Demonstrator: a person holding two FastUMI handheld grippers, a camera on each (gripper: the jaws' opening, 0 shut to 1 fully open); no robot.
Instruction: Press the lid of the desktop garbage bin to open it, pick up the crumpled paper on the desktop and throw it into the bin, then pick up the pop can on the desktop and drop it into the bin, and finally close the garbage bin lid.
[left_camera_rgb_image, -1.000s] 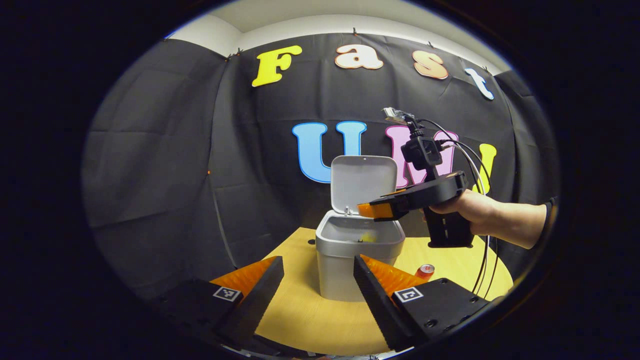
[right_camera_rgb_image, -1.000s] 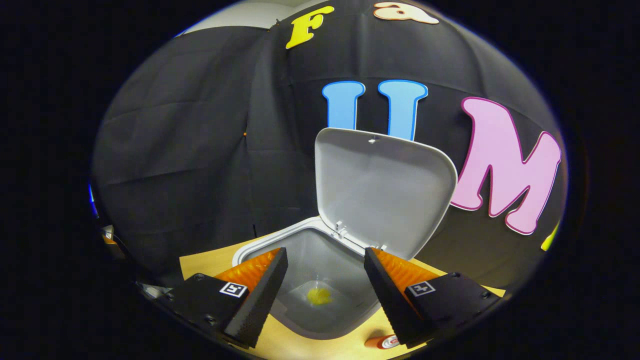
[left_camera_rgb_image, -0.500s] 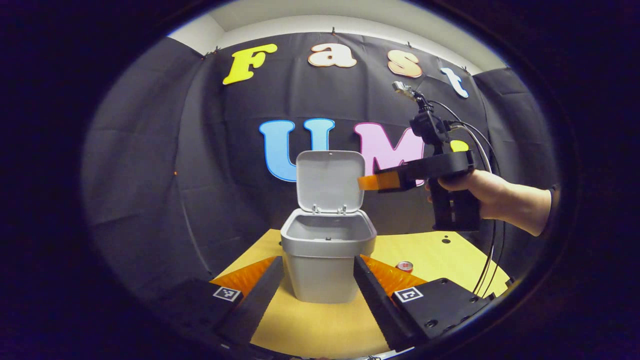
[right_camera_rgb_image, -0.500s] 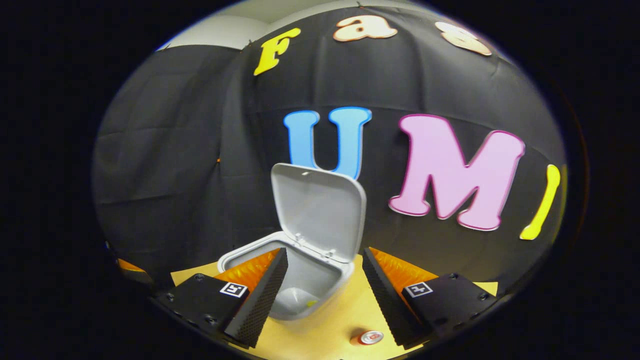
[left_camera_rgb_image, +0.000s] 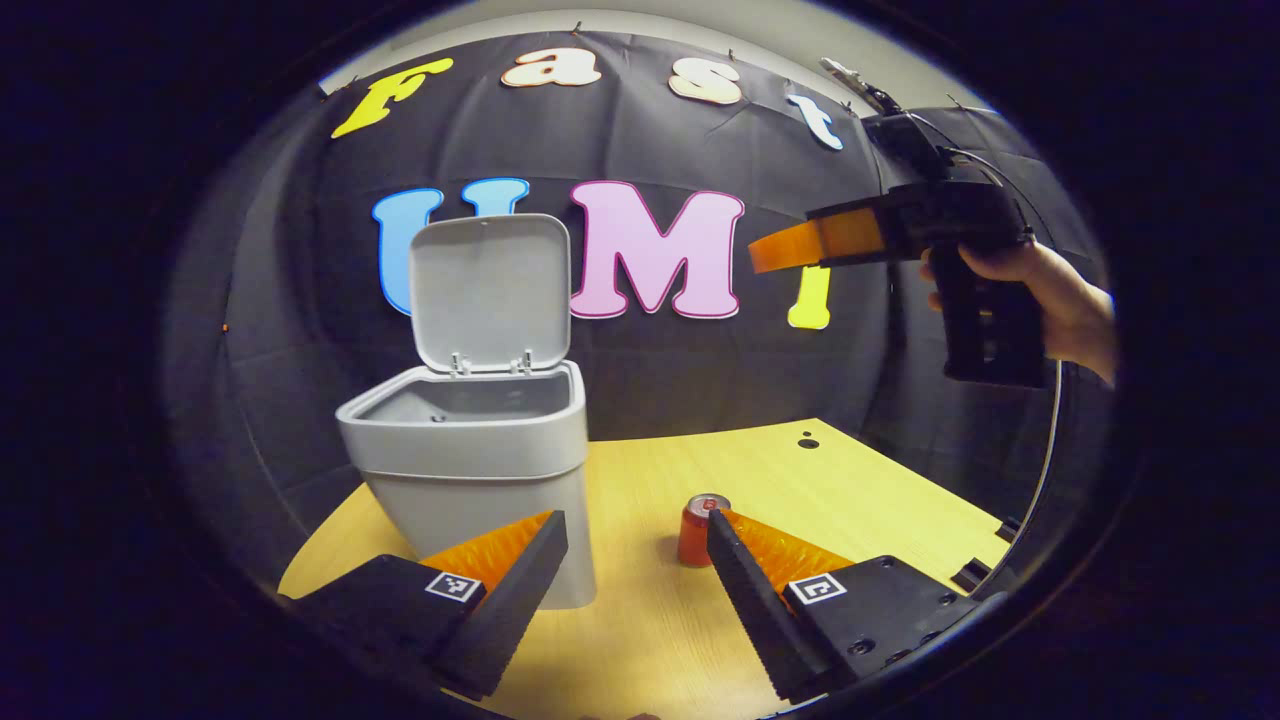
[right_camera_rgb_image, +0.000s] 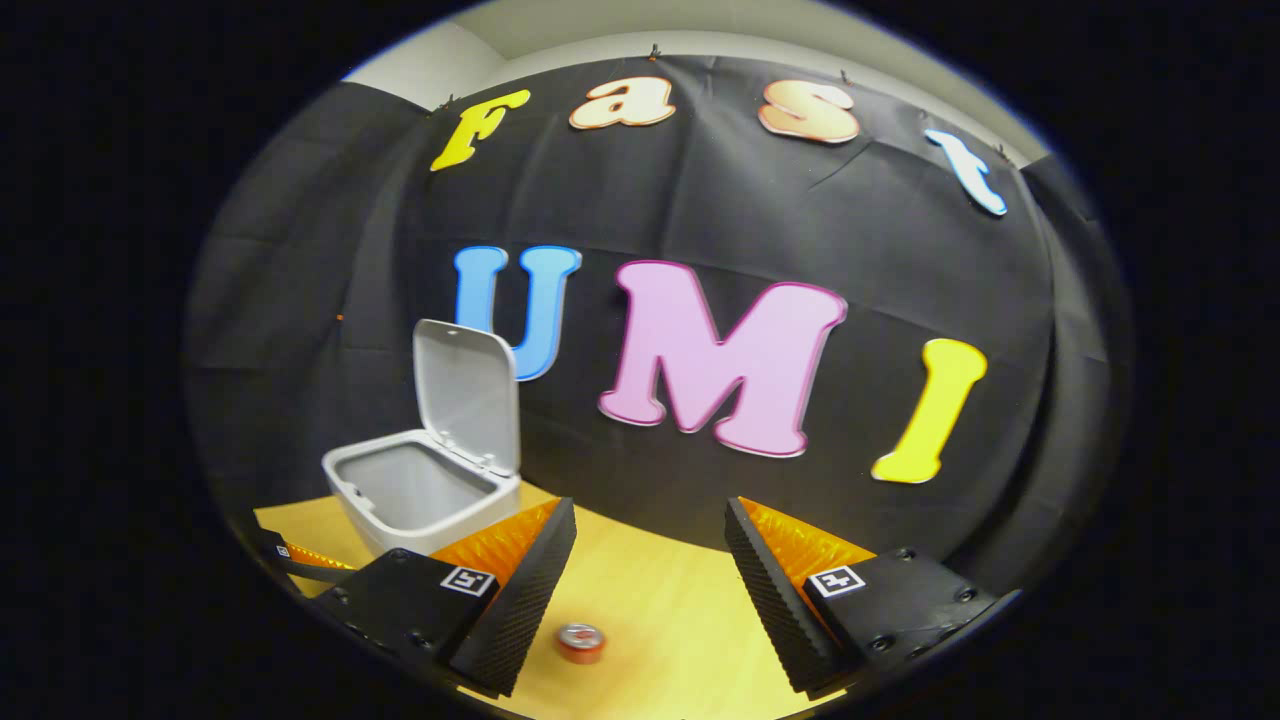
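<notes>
The grey garbage bin (left_camera_rgb_image: 470, 455) stands on the wooden desktop (left_camera_rgb_image: 850, 490) with its lid (left_camera_rgb_image: 488, 290) raised upright. In the right gripper view the bin (right_camera_rgb_image: 420, 490) sits at the left, lid (right_camera_rgb_image: 468, 395) up. A red pop can (left_camera_rgb_image: 700, 530) stands upright right of the bin, just ahead of my left gripper (left_camera_rgb_image: 636, 545), which is open and empty. My right gripper (right_camera_rgb_image: 648, 545) is open and empty, high above the desk; the can (right_camera_rgb_image: 581, 642) lies below it. In the left gripper view a hand holds the right gripper (left_camera_rgb_image: 800, 245) up at the upper right.
Black cloth walls close in the desk at the back and sides. Small dark holes (left_camera_rgb_image: 808, 440) mark the desktop far right of the can. Cables (left_camera_rgb_image: 1045, 450) hang from the right gripper at the right edge. The left gripper (right_camera_rgb_image: 300, 555) peeks in at the left of the right gripper view.
The right gripper has pulled away from over the bin, up and to the right. The left gripper view has swung right, so the bin now sits left and the can lies ahead.
</notes>
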